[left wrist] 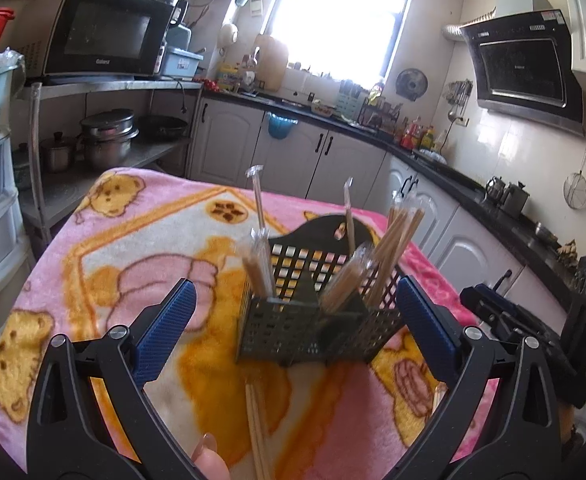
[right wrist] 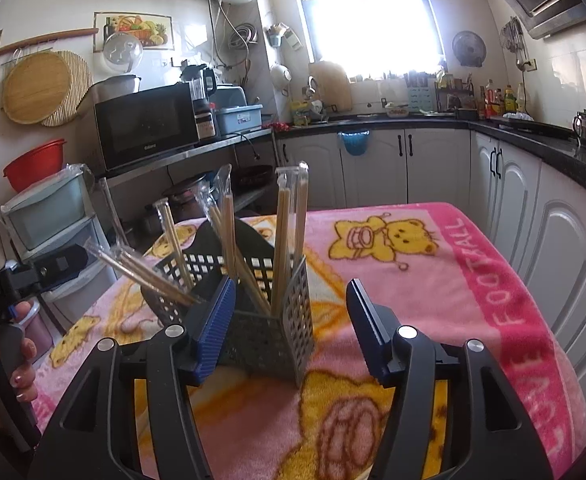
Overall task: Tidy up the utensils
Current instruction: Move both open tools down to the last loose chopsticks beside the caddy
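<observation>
A dark perforated utensil basket (left wrist: 313, 332) stands on the pink bear blanket (left wrist: 133, 240); it also shows in the right wrist view (right wrist: 269, 336). Several plastic-wrapped chopstick pairs (left wrist: 393, 240) stand in it, also seen from the right (right wrist: 289, 232). One more wrapped pair (left wrist: 257, 428) lies on the blanket just in front of the basket. My left gripper (left wrist: 295, 320) is open, its fingers on either side of the basket, holding nothing. My right gripper (right wrist: 291, 320) is open and empty, close to the basket's right corner. It also appears at the right of the left wrist view (left wrist: 505, 312).
The blanket-covered table (right wrist: 433, 280) has white cabinets (right wrist: 553, 216) and a black counter to the right and behind. A metal shelf with a microwave (left wrist: 105, 32) and pots stands at the left, beside plastic drawers (right wrist: 49, 216).
</observation>
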Available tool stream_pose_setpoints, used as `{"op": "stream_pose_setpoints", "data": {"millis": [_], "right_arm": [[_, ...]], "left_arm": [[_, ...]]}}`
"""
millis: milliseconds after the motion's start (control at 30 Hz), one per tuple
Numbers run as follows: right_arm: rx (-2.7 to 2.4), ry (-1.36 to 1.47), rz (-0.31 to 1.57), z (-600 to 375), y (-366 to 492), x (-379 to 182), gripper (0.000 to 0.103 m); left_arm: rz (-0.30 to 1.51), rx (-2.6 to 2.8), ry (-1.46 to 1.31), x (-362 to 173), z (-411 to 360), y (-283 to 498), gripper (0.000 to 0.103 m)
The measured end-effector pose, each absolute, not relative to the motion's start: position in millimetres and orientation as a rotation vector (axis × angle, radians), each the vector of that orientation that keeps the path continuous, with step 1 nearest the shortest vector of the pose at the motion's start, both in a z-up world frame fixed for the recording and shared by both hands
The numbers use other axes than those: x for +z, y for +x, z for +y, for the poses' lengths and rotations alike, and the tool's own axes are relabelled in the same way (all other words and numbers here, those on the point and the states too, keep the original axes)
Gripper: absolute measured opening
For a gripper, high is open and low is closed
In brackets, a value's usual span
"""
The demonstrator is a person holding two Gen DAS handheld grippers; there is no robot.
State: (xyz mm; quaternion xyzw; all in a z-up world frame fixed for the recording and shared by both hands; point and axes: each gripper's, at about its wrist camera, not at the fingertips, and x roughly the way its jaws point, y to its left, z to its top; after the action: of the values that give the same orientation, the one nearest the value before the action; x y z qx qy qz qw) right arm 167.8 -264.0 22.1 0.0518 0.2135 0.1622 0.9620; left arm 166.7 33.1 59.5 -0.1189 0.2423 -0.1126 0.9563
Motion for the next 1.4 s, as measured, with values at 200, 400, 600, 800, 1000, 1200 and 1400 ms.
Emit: {"op": "stream_pose_setpoints", "data": {"millis": [200,400,600,800,1000,1200,1400], "right_arm": [[0.338,0.106,0.477,-263,163,10,0.061],[0.340,0.100,0.518,-262,159,-4,0.062],[0.340,0.094,0.551,-264,156,-13,0.063],[0.329,0.086,0.592,-268,152,-22,0.067],[0.306,0.087,0.636,-276,148,-33,0.067],[0.280,0.098,0.678,-285,146,-44,0.067],[0.237,0.129,0.736,-299,145,-59,0.067]], "left_arm": [[0.535,-0.220,-0.246,43,36,166,0.092],[0.575,-0.221,-0.237,28,33,164,0.092],[0.622,-0.230,-0.213,12,27,166,0.092],[0.671,-0.224,-0.194,-3,22,169,0.092],[0.733,-0.232,-0.185,-22,19,177,0.092],[0.815,-0.240,-0.202,-41,17,191,0.085],[0.893,-0.246,-0.242,-61,16,207,0.075]]}}
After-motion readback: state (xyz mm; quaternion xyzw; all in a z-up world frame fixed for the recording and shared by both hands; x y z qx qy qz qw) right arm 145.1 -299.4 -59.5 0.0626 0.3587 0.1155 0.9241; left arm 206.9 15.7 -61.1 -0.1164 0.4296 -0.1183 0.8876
